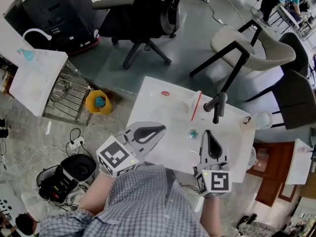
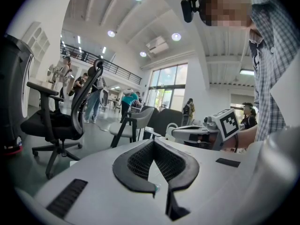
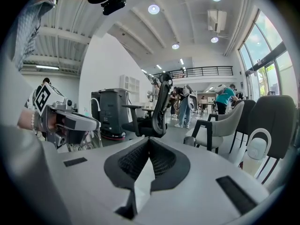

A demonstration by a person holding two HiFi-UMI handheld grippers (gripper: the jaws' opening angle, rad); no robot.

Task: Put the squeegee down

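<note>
our left tool [image 1: 159, 129] and right tool [image 1: 208, 133] are clenched empty above the surface [image 1: 158, 107] where the squeegee [image 1: 196, 105] lies.

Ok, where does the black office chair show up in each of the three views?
Head view: the black office chair is at top centre.
Left gripper view: it is at far left, left of the jaws.
Right gripper view: it is at centre, just above the jaws.
Shared landmark: the pale chair with black legs, to its right in every view.
</note>
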